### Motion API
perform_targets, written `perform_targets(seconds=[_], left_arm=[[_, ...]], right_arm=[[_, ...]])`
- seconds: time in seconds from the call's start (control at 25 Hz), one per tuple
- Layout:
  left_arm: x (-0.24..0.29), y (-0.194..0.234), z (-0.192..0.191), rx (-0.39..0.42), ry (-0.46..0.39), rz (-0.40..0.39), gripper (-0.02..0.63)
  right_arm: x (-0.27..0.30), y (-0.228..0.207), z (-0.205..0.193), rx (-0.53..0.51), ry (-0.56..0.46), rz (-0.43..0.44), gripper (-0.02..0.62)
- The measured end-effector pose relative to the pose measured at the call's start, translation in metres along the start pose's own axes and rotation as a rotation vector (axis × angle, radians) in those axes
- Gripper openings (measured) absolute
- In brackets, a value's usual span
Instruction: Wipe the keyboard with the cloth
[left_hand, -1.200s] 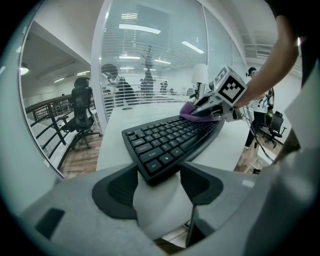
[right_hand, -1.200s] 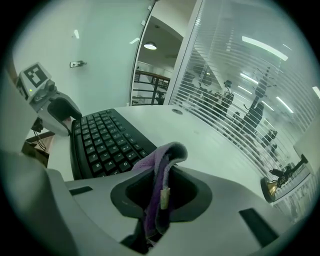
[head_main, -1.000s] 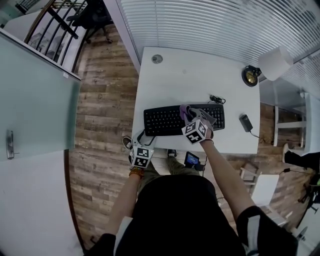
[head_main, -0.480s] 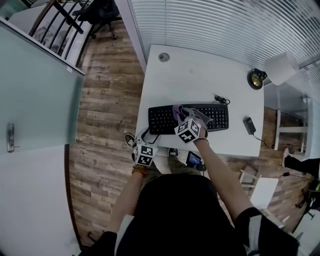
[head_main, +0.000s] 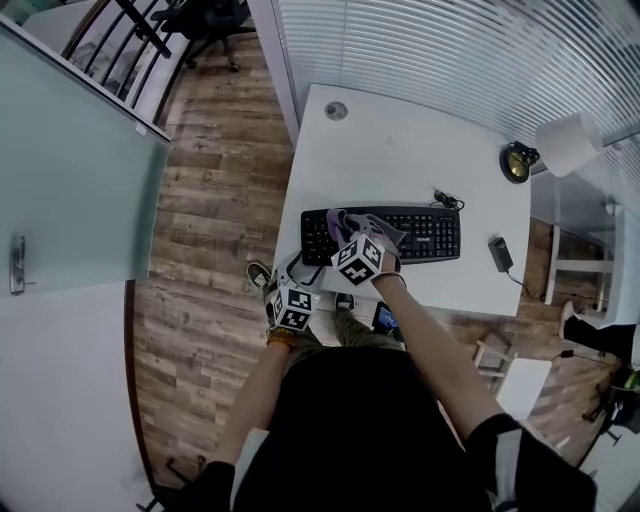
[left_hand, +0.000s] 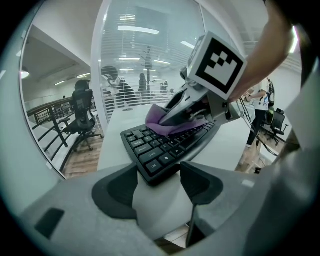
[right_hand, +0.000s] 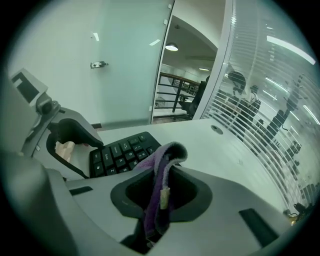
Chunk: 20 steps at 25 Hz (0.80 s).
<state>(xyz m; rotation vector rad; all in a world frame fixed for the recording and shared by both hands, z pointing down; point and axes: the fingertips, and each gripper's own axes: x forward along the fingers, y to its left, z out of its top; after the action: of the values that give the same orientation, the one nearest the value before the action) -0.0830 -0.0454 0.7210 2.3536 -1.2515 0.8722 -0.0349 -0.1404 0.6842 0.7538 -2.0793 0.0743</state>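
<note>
Keyboard, one; cloth, one, clamped by right gripper; left gripper fingers apart.

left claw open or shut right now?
Open. The left claw has its jaws apart, the keyboard corner showing in the gap; contact with it cannot be told.

"Ctrl" on keyboard key, others unclear

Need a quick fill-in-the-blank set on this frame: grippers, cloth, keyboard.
1. The right gripper is shut on the ____ cloth.
2. The left gripper is ____, holding nothing.
3. The cloth rests on the ____ keyboard, which lies on the white desk.
Missing words: purple; open; black.
</note>
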Motion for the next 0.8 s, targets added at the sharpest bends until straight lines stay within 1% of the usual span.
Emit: perform_targets(seconds=[0.28,0.52,0.8], left_arm=[[0.000,0.001,0.000,0.003,-0.002,0.000,0.267],[-0.001,0.001,0.001,0.003,-0.004,0.002,0.265],[-0.001,0.002,0.000,0.008,-0.006,0.005,0.267]], right_arm=[[0.009,0.018,0.019,-0.031,0.008,0.067,0.048],[0.019,0.038,0.037,-0.078,0.013,0.123,0.049],[0.022,0.046,0.044,-0.105,0.012,0.139,0.049]])
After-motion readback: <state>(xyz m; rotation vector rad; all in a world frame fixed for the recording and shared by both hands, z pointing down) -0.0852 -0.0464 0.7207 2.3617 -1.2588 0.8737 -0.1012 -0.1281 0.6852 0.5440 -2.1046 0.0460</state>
